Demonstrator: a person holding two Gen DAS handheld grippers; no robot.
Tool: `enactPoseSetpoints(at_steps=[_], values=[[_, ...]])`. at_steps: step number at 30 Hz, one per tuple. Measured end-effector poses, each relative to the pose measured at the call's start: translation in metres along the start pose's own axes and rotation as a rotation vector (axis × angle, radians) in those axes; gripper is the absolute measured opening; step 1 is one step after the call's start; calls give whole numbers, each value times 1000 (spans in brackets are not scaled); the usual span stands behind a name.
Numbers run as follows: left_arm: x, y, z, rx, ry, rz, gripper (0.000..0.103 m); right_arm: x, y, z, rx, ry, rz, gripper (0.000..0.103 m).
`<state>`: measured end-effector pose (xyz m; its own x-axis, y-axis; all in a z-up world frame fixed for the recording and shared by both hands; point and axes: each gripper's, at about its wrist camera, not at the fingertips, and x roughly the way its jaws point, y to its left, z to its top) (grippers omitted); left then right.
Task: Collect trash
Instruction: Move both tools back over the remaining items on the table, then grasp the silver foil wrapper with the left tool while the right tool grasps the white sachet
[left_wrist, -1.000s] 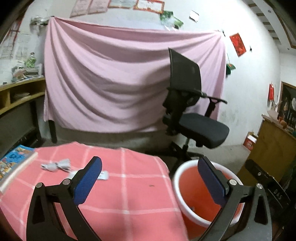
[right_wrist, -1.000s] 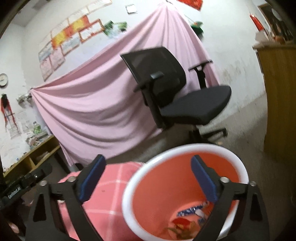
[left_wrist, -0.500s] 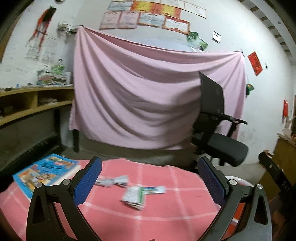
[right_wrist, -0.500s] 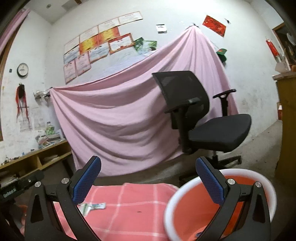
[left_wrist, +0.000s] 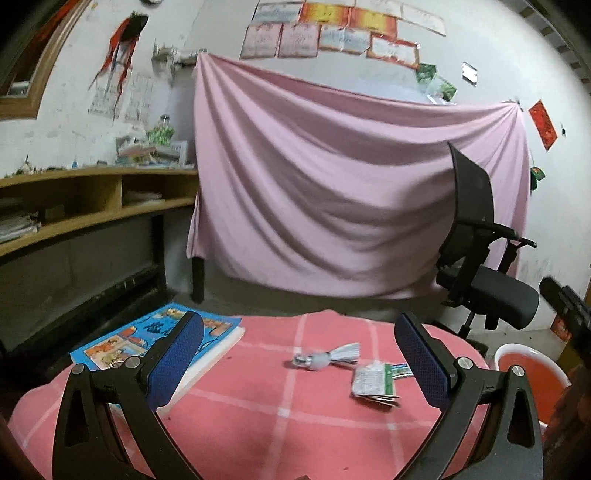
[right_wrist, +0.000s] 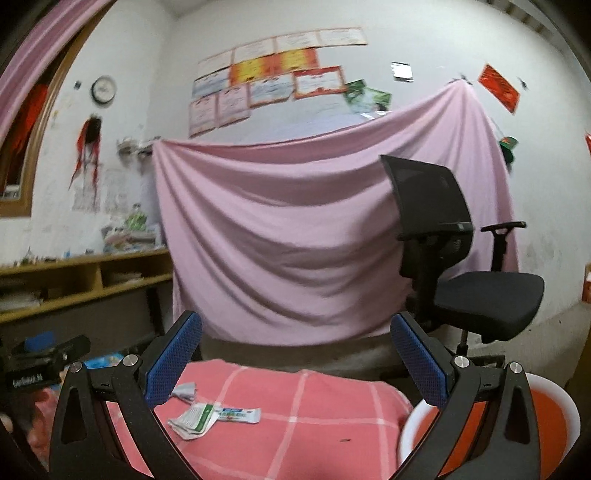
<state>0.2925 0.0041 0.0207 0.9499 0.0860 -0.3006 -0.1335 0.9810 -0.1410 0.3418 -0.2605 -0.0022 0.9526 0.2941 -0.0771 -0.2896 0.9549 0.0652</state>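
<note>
Left gripper (left_wrist: 299, 373) is wide open, empty, with the twisted grey wrapper (left_wrist: 327, 359) straight ahead, long axis left-right. Flat green-white packet (left_wrist: 373, 382) lies just right of it, red bucket (left_wrist: 532, 373) far right. Right gripper (right_wrist: 295, 369) gapes empty too, farther off, so left looks nearer.

- Indoor, dim artificial light from above; upper white wall (right_wrist: 424, 48) is brightest, slightly washed out.
- Lower left is murky: under the wooden shelf (left_wrist: 92, 206) detail sinks into near black.
- Soft shadows in folds of the pink sheet (left_wrist: 351, 192); no hard-edged shadows on the red checked cloth (left_wrist: 295, 417).
- Strong fisheye bend: straight lines bow toward the edges, black vignette in all corners of both views.
- Mild motion blur and noise throughout; the twisted wrapper (left_wrist: 327, 359) is smeared, posters' text unreadable.
- Left gripper (left_wrist: 295, 362) and right gripper (right_wrist: 295, 363) frames read as flat black silhouettes; blue pads keep colour.
</note>
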Motion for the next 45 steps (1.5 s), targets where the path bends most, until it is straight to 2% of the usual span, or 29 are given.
enactPoseSetpoints(at_steps=[3,5,10,13,15,18,20,23,24,25,26,28,30,32,33,35,37,39,41,45], values=[[8,11,5,3,27,3,101,12,12,-5,-22,50,13,103],[19,17,6,14,71,-1,101,19,17,-9,-13,84,35,103],[38,36,1,-29,152,-18,101,41,24,-18,12,199,66,103],[48,38,-3,-3,177,-24,101,59,29,-28,-26,297,26,103],[60,37,-8,22,215,-31,101,72,27,-38,-9,377,34,103],[83,39,-12,26,318,-88,101,88,25,-50,34,485,49,103],[98,37,-12,46,360,-92,101,94,26,-54,32,524,47,102],[113,31,-13,68,405,-140,100,103,29,-60,13,586,37,98],[119,29,-13,70,422,-159,99,107,28,-63,14,608,37,91],[123,27,-13,70,434,-173,96,111,27,-66,18,632,42,82],[127,24,-13,74,446,-193,92,114,26,-68,25,650,47,79],[134,16,-14,88,471,-231,89,121,23,-69,43,672,56,67],[143,6,-15,113,501,-258,88,127,19,-70,61,681,72,59],[151,-5,-16,138,532,-300,76,133,17,-68,74,681,91,58],[155,-12,-18,160,555,-309,73,136,17,-67,82,679,106,56],[163,-21,-21,188,585,-316,52,140,16,-66,96,677,142,54],[166,-28,-24,220,609,-318,36,144,17,-67,102,682,179,48],[165,-34,-27,257,616,-321,33,149,17,-67,102,693,206,43],[162,-39,-29,292,614,-327,16,152,19,-69,108,710,240,40],[160,-45,-36,337,625,-306,16,159,18,-76,136,762,288,40]])
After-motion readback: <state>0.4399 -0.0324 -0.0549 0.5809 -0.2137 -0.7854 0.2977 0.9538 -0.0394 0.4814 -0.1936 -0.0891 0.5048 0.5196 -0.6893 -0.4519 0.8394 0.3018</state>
